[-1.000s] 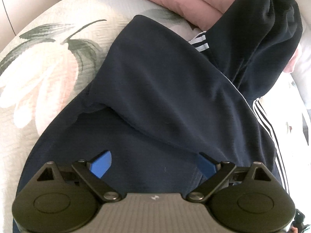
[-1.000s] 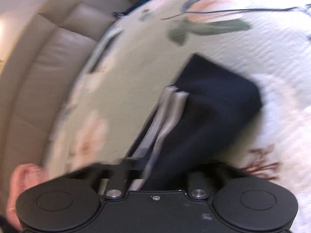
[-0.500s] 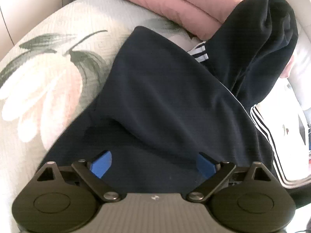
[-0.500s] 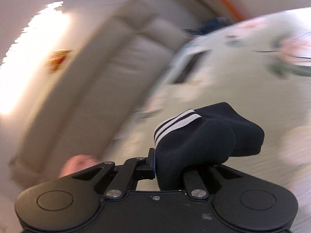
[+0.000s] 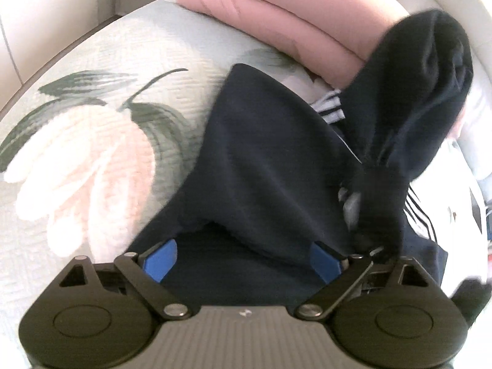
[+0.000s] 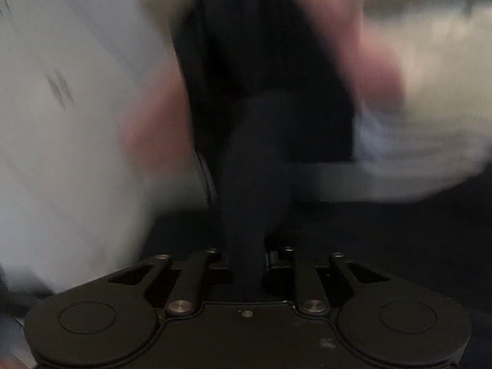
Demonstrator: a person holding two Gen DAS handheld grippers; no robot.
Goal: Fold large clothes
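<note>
Floral bedspread [image 5: 101, 141], navy garment [image 5: 264, 166] between left hand-held gripper [image 5: 243, 256] fingers

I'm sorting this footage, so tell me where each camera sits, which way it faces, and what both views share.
Left wrist: behind the left tongs, angled down at the navy garment on the floral bedspread, pink bedding beyond; blue pads apart.
Right wrist: behind the right tongs, heavily blurred; dark fabric runs between the fingers, which have just been opening.
Shared: the navy garment.
</note>
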